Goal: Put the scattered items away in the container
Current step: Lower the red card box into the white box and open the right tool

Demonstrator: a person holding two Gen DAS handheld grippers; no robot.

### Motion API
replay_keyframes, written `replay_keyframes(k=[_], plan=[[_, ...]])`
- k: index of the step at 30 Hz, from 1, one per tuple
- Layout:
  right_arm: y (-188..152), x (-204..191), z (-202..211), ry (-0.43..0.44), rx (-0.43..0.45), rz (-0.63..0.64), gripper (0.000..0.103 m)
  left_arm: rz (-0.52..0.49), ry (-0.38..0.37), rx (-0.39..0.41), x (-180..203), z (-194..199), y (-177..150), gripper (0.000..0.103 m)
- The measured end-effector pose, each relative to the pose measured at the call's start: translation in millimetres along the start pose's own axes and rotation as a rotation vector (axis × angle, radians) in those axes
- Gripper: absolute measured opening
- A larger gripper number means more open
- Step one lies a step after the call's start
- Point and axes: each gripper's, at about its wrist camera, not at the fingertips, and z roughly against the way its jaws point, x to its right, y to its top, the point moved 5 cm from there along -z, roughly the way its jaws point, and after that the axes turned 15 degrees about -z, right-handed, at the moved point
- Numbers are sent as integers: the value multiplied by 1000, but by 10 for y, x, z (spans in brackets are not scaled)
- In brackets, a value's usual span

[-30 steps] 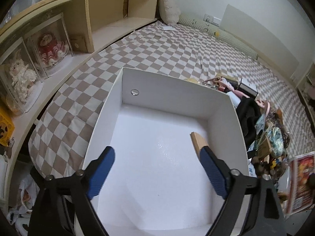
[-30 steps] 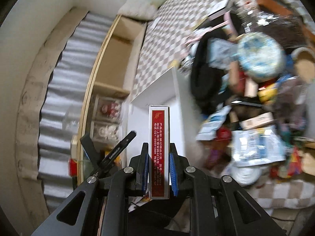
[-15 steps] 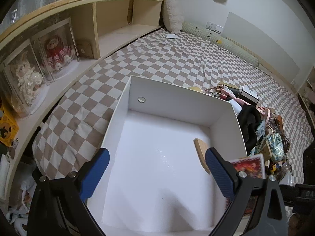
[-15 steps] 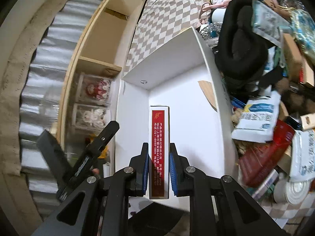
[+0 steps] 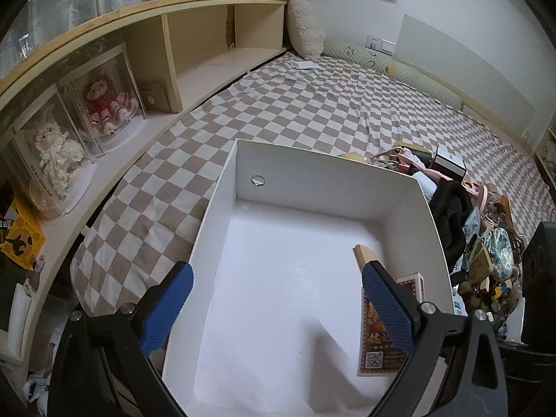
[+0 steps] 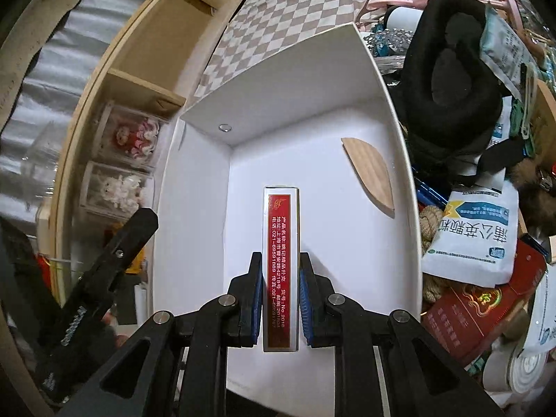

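The left gripper hangs wide open and empty over the white box on the checked bedspread. The right gripper pinches a red card pack above the box floor, near a wooden piece.

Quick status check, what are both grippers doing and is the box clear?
Right gripper shut on red card box, over the white container. Left gripper open, empty. One wooden piece inside, off to the side, not blocking.
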Motion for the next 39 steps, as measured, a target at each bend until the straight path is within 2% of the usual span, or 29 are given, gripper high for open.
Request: replay_keyframes(k=[5, 11, 13, 14, 17, 20, 27, 32, 34, 36, 39], plan=[[-6, -8, -10, -55, 33, 37, 20, -7, 6, -1, 12, -3, -2, 98], [-18, 11, -39, -69, 62, 99, 23, -7, 8, -3, 11, -9, -3, 98], [-29, -31, -34, -49, 63, 112, 27, -10, 9, -4, 18, -14, -16, 98], [-37, -44, -23, -36, 60, 117, 34, -10, 9, -4, 19, -15, -19, 99], [-59, -93, 55, -54, 100, 142, 67, -8, 10, -5, 17, -15, -18, 98], [-72, -109, 81, -67, 105, 175, 67, -3, 6, -7, 12, -27, -24, 99], [-107, -44, 75, -89, 84, 168, 68, 12, -21, -8, 55, -52, -47, 99], [-151, -52, 131, -106, 107, 208, 68, -4, -26, -10, 110, -50, -41, 99], [-180, -75, 168, -102, 122, 241, 73, -17, -16, -3, 126, -36, -29, 99], [-214, -104, 208, -125, 150, 288, 91, -21, -9, -1, 133, -20, -11, 103], [-282, -153, 253, -167, 181, 367, 93, -29, -5, 1, 136, -19, 15, 103]])
